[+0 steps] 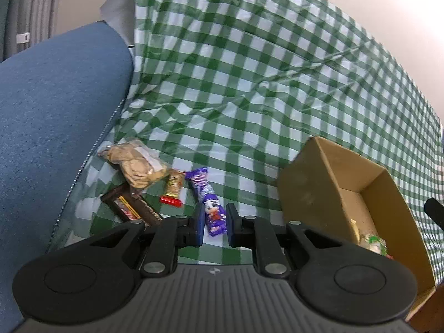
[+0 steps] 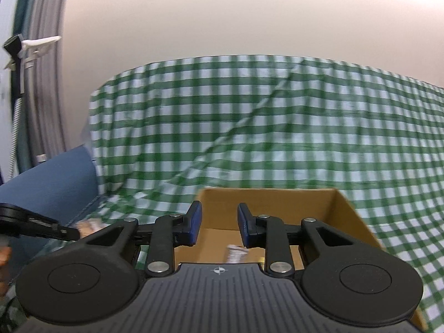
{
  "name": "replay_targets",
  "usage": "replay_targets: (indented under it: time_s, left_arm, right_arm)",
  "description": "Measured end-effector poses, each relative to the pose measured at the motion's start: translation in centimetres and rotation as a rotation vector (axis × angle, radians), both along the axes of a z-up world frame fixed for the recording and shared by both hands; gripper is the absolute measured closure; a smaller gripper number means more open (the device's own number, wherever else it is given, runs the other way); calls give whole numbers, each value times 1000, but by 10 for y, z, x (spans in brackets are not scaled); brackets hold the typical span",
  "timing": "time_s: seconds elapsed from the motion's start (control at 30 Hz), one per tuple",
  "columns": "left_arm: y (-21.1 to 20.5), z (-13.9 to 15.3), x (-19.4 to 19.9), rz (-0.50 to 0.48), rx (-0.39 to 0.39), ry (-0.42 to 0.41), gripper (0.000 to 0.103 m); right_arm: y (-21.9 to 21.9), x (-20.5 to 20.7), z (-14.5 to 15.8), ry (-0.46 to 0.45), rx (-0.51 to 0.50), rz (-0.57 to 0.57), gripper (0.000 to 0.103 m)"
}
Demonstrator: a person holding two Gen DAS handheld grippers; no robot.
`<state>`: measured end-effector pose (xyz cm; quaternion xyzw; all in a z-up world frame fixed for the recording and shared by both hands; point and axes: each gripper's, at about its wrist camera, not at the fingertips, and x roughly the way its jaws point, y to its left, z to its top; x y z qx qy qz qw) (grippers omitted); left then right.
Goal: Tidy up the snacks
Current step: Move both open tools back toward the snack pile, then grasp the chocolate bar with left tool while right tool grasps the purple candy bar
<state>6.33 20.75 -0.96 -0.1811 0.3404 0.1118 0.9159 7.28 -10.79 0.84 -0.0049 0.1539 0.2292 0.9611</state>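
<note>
Crinkled gingham cloth [image 1: 249,88], boxy cardboard carton [image 1: 305,183], glossy wrappers [image 1: 206,194]

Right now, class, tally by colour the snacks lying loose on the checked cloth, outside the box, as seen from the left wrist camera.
Tan: 2, biscuit bag, small bar
Brown: 1, chocolate bar
Red: 1, stick
Purple: 1, candy pack
Total: 5

The checked cloth [image 1: 249,83] lies bare and passable between the snack cluster and the cardboard box [image 1: 305,188]. A blue cushion [image 1: 55,111] closes off the left side, just beside the biscuit bag [image 1: 136,163]. The box's upright walls obstruct the right; its open top is clear from above.
</note>
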Motion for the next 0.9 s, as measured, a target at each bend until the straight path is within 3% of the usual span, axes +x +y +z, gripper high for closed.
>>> replay_targets:
  time_s: [0.33,0.5,0.67,0.83,0.9]
  left_arm:
    - [55,-11,-16,266,-104,40,86]
    - [74,-23,-16,317,-166,96,85]
    - [76,-28,-11,320,-146,124,77]
    - [79,-40,-2,331,-173,149,75]
    - [79,-44,5,334,-176,158,69]
  right_arm:
    - [80,-17,-5,-38,-58,202,73]
    - [122,-20,-17,-1,-84,281,73]
    - [168,-2,-37,94,-122,267,73]
    - [209,27,-61,166,-200,189,72]
    - [219,39,-71,202,-225,149,71]
